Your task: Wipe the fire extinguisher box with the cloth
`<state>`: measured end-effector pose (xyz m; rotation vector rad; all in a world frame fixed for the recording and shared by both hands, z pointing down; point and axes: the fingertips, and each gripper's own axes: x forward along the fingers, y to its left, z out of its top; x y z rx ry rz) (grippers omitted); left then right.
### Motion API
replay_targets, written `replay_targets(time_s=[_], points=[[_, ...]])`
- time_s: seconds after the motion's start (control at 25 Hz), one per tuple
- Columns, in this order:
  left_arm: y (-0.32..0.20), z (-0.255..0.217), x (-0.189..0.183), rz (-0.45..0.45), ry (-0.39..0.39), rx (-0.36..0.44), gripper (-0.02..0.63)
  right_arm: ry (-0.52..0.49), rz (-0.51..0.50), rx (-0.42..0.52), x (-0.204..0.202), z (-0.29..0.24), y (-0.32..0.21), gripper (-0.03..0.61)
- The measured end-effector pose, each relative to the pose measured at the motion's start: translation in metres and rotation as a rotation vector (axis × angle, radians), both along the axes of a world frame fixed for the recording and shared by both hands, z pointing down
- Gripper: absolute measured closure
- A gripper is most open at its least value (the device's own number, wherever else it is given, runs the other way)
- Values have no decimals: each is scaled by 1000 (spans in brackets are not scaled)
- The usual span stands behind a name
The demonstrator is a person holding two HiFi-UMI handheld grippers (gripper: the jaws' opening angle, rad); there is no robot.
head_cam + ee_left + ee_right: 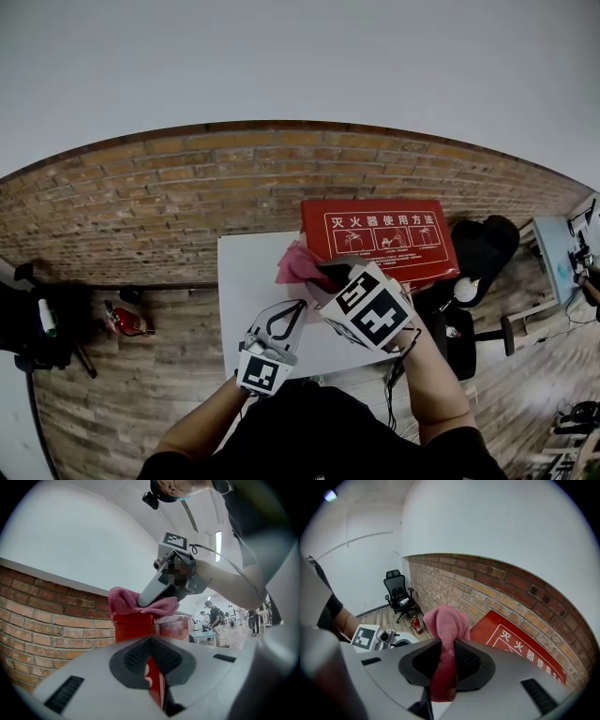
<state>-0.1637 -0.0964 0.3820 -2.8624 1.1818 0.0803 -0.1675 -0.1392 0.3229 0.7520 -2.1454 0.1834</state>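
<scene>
1. Fire extinguisher box: red, with white Chinese lettering and pictograms on the face I see from the head view. It sits at the far right of the white table, right by the brick wall.
2. Cloth: pink and bunched, lying on the box's left end. In the left gripper view it drapes over the box's top corner.
3. Right gripper: clenched on the cloth. A fold is pinched between the pads and the rest puffs out past the tips. The gripper is angled down at the box's left end, and the cloth is touching the red surface.
4. Left gripper: jaws closed together, nothing pinched that I can make out. It points level at the box's near left corner from over the table. Red from the box shows through the slit behind the tips. I can't tell whether the tips touch the box.
5. In the head view the left gripper sits just beside the right one, lower and to its left. Both marker cubes face the camera.
6. Around the table:
   - A small red fire extinguisher lies on the wood floor left of the table, near the wall.
   - A black office chair stands beyond it.
   - The left gripper view shows people at desks far in the background.
</scene>
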Motion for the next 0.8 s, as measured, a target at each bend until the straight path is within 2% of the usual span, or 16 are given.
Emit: replay_targets(time_s=[0.8], points=[[-4, -3, 7, -29, -6, 8, 583, 2, 84, 19, 54, -1, -14, 492]])
